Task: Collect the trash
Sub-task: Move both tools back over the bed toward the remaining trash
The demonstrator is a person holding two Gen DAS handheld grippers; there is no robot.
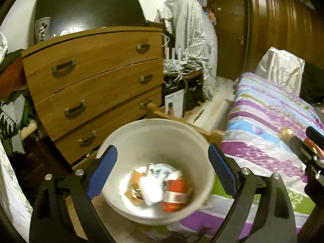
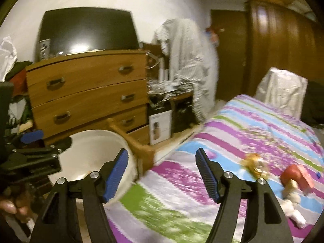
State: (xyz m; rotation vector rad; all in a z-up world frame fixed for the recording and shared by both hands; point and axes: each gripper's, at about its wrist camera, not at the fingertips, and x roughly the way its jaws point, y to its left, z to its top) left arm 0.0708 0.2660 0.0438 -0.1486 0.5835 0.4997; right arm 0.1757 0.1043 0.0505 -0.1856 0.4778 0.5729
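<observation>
The left gripper [image 1: 162, 172] is pointed down over a white bucket [image 1: 154, 129], and its jaws are spread wide with nothing gripped. Under those jaws, trash is seen in the bucket: a red can [image 1: 176, 194] and crumpled white paper [image 1: 150, 191]. The right gripper [image 2: 162, 176] is tilted down over the striped bed [image 2: 253, 125], its jaws open and empty. To the right of those jaws, more trash is left on the bed: a gold wrapper [image 2: 254, 165], a red pack [image 2: 297, 176] and white paper [image 2: 293, 208]. A hand [image 2: 12, 204] is seen low on the left.

Wooden dresser [image 1: 91, 81] (matt grain); glossy wardrobe [image 1: 283, 30]; cloth bedspread [image 2: 253, 131].
</observation>
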